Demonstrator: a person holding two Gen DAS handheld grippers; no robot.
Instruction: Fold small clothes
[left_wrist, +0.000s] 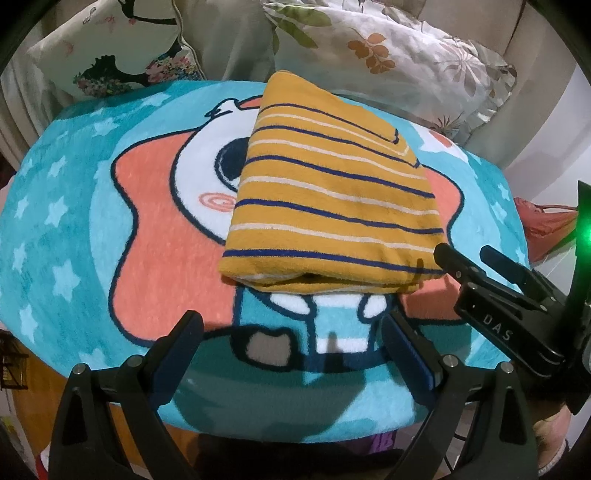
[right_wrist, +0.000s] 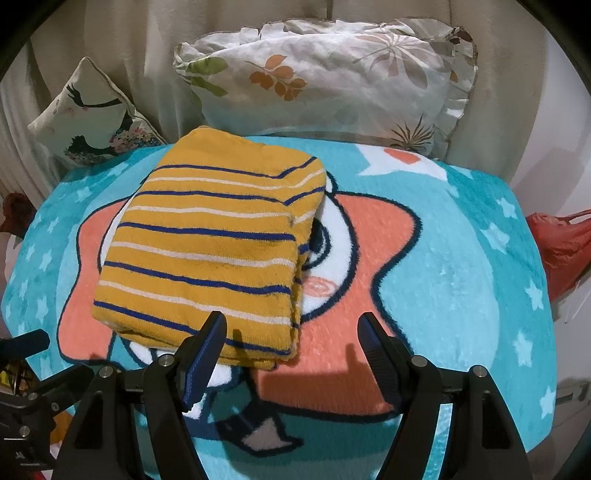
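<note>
A small mustard-yellow garment (left_wrist: 328, 195) with navy and white stripes lies folded into a thick rectangle on a turquoise cartoon blanket (left_wrist: 74, 236). My left gripper (left_wrist: 291, 332) is open just in front of the garment's near edge, nothing between its fingers. The right gripper (left_wrist: 469, 254) shows at the garment's near right corner in the left wrist view, also open. In the right wrist view the folded garment (right_wrist: 207, 247) lies ahead and left; my right gripper (right_wrist: 291, 328) is open, its left finger (right_wrist: 207, 343) over the garment's near right corner.
The blanket (right_wrist: 461, 280) covers a small raised surface with rounded edges. A floral pillow (right_wrist: 332, 77) and a smaller printed cushion (right_wrist: 92, 122) lean against the beige sofa back behind it. A red bag (right_wrist: 561, 243) hangs off the right side.
</note>
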